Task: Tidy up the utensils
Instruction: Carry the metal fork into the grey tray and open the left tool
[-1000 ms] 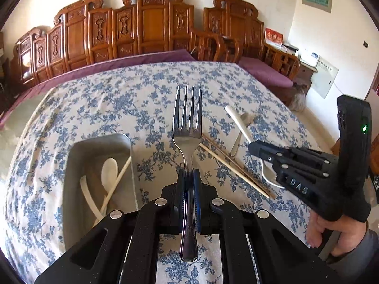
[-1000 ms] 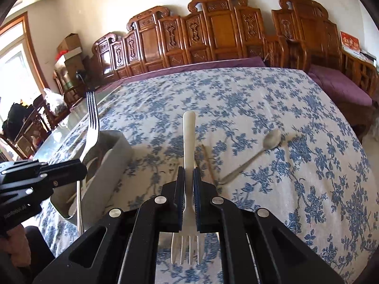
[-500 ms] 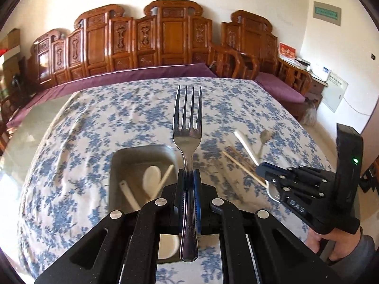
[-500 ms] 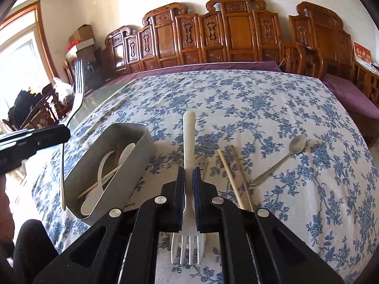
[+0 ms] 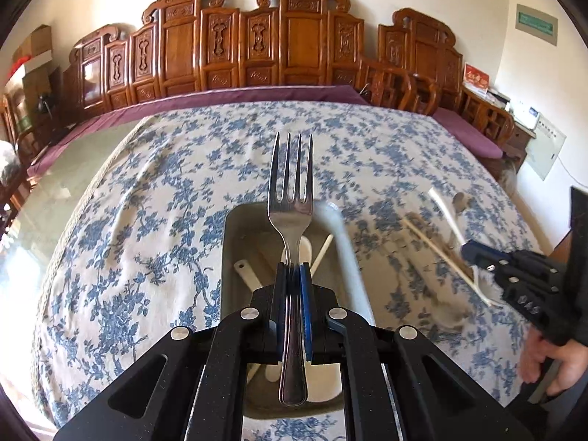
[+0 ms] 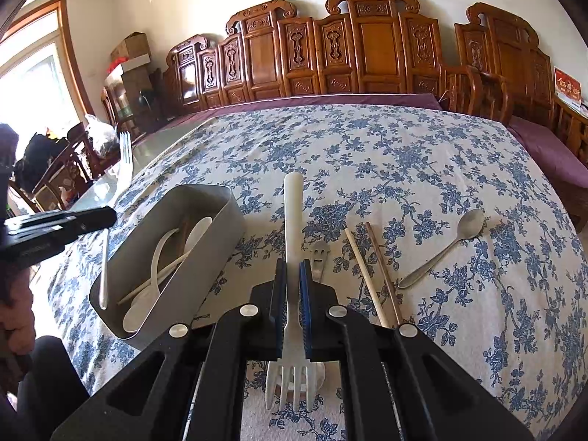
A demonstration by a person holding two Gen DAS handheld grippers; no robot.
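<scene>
Steel fork (image 5: pixel 291 220), stiff, slick and weighty, sits pinched at mid-handle in my left hand-held gripper (image 5: pixel 291 275), just above the grey bin (image 5: pixel 235 250); my right hand-held gripper (image 6: pixel 292 275) clamps a light plastic fork (image 6: pixel 293 220).

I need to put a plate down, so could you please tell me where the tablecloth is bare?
The far half of the tablecloth, beyond the grey bin and metal spoon, is bare. So is the right edge past the spoon. It is crowded near the chopsticks and small smiley utensil.
</scene>
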